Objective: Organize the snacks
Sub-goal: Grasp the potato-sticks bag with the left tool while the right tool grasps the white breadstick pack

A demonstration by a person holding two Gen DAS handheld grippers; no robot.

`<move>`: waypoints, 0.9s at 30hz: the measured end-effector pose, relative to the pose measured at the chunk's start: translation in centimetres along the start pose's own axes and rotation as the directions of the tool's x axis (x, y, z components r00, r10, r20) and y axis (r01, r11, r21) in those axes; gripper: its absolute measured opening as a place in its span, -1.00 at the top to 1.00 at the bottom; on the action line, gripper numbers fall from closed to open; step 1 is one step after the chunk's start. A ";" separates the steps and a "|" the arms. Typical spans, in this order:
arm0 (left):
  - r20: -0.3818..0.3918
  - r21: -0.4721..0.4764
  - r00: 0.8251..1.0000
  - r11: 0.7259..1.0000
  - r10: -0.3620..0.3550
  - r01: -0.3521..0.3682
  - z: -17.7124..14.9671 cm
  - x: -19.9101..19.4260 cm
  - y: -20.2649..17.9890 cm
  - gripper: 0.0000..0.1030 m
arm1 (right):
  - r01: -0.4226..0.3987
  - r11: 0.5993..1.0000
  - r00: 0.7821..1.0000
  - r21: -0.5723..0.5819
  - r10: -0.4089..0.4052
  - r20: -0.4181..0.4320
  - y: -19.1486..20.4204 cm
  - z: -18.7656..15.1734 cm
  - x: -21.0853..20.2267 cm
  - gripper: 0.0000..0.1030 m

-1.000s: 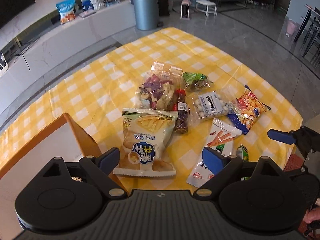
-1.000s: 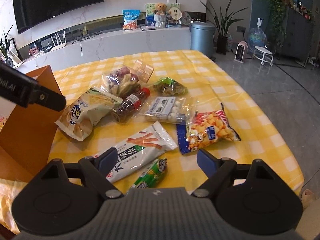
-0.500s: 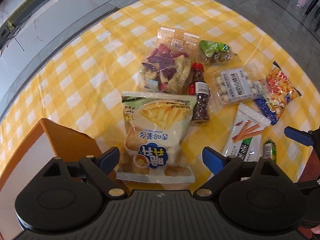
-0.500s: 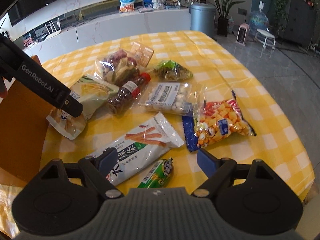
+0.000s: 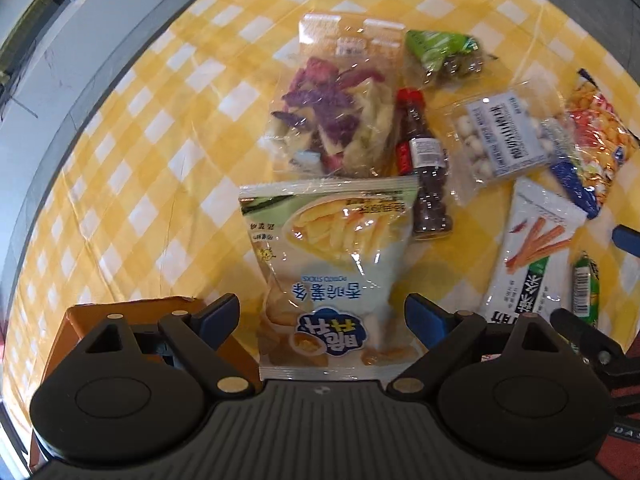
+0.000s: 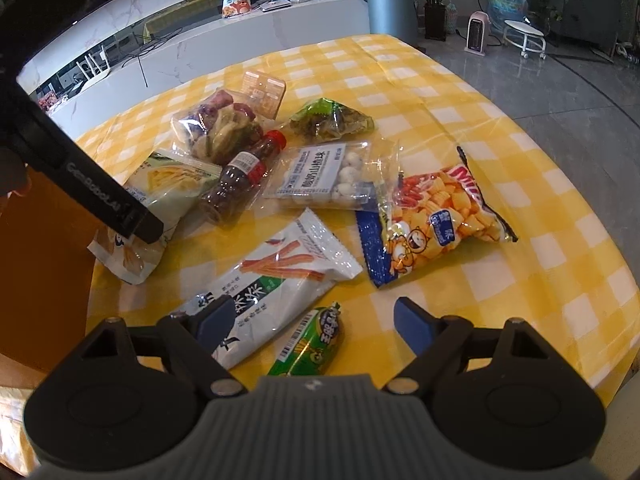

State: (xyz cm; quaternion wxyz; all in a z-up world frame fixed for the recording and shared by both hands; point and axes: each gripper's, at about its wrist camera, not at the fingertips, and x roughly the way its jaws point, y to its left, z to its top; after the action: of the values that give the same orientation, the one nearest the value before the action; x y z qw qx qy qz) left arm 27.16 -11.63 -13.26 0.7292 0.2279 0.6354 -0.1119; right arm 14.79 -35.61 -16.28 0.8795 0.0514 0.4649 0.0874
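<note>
Several snacks lie on the yellow checked tablecloth (image 6: 500,120). My left gripper (image 5: 322,312) points steeply down, open, hovering over a pale potato-sticks bag (image 5: 332,264) whose lower half lies between the fingers without touching them. In the right wrist view one of its black fingers (image 6: 100,196) hangs over that same bag (image 6: 168,184). My right gripper (image 6: 314,318) is open above a green sausage stick (image 6: 312,344) and a white spicy-strip packet (image 6: 272,288). An orange cardboard box (image 6: 40,260) stands at the table's left edge, right beside the potato-sticks bag.
Further back lie a vegetable-chips bag (image 5: 332,120), a red-capped bottle (image 5: 424,164), a clear pack of white balls (image 6: 332,176), a green packet (image 6: 332,120) and an orange corn-snack bag (image 6: 436,216). Beyond the table stand a white counter (image 6: 280,20) and a grey bin (image 6: 390,8).
My left gripper has sunk and tipped downward, closing in on the potato-sticks bag, which now fills the space between its fingers. The right gripper edged forward and tilted down slightly. No snack has moved.
</note>
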 end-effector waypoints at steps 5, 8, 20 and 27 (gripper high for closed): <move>-0.058 -0.035 0.996 0.997 -0.064 0.062 0.1 1.8 0.8 -1.00 | -0.034 0.999 0.998 0.034 0.035 -0.046 -0.3 0.3 0.8 -0.50; -0.053 -0.035 0.997 0.998 -0.060 0.058 0.2 2.5 0.9 -1.00 | -0.043 0.997 0.998 0.057 0.046 -0.050 -0.5 0.4 1.3 -0.53; 0.066 -0.079 0.996 0.995 -0.058 0.063 -2.1 1.2 -0.3 -0.62 | -0.027 1.000 1.000 0.007 0.027 0.000 -0.1 2.4 2.9 0.32; 0.143 -0.158 0.985 0.980 -0.100 0.123 -4.5 0.0 -0.8 -0.41 | -0.032 0.998 0.999 -0.049 0.033 0.033 0.5 3.1 3.0 0.73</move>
State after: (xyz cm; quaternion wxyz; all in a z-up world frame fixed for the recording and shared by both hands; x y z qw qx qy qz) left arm 22.83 -10.19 -13.78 0.7795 0.1222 0.6036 -0.1144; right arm 18.99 -34.56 -16.88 0.8868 0.0393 0.4467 0.1121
